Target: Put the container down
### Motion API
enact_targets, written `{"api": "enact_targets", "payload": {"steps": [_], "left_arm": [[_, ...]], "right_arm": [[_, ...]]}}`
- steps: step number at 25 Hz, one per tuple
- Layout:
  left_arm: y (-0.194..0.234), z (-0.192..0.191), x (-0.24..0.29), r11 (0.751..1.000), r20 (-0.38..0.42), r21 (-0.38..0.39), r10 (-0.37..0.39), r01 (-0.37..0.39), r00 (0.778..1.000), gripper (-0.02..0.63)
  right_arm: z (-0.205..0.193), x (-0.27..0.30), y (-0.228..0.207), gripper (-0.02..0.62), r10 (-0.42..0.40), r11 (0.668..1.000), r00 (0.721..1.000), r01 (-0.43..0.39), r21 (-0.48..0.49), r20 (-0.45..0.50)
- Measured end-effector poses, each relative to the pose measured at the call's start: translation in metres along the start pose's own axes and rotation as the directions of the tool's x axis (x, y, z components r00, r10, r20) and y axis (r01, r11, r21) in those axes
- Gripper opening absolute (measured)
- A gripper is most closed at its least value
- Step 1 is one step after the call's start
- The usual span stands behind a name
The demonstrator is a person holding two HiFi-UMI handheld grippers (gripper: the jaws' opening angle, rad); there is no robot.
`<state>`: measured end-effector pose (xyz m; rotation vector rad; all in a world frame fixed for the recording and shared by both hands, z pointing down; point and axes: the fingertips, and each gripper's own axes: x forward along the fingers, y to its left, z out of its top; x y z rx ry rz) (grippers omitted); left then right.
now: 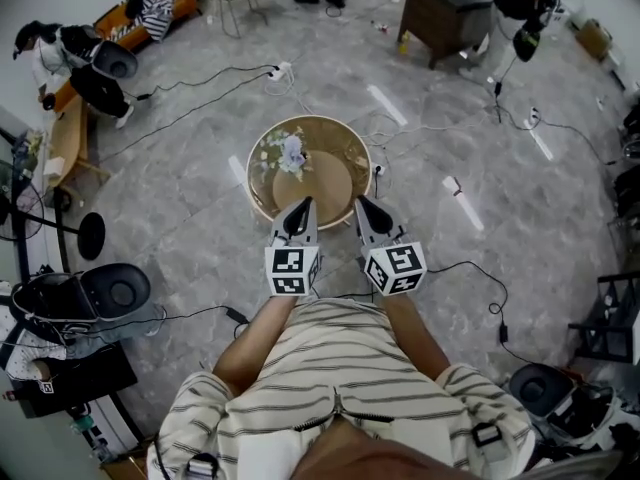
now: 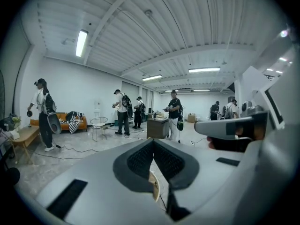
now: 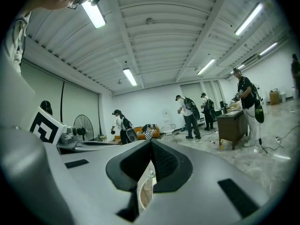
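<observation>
In the head view I hold both grippers side by side, pointing forward over the near edge of a round glass-topped table (image 1: 258, 198) with a wooden rim. A bunch of white flowers (image 1: 291, 150) stands on it, beside a round tan disc (image 1: 318, 183). I cannot make out a container for certain. The left gripper (image 1: 304, 206) is shut with nothing in it; in the left gripper view its pads (image 2: 161, 156) meet at the tip. The right gripper (image 1: 362, 206) is shut and empty too, and its pads (image 3: 161, 161) touch in the right gripper view.
Cables (image 1: 200, 83) trail over the grey tiled floor around the table. A wooden cabinet (image 1: 443, 16) stands at the back right, an orange sofa (image 1: 130, 23) at the back left, and black chairs (image 1: 112, 290) to my left. Several people stand about the room.
</observation>
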<state>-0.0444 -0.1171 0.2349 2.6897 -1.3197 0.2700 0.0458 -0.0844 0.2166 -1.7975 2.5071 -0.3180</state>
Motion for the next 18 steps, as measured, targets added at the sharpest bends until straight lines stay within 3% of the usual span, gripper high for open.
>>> {"api": "enact_targets", "payload": {"steps": [18], "left_arm": [[0.009,0.019,0.019,0.999,0.048,0.013,-0.032,0.031,0.998,0.0]], "right_arm": [[0.015,0.022,-0.014,0.006,-0.027,0.999,0.999,0.029,-0.044,0.035]]}}
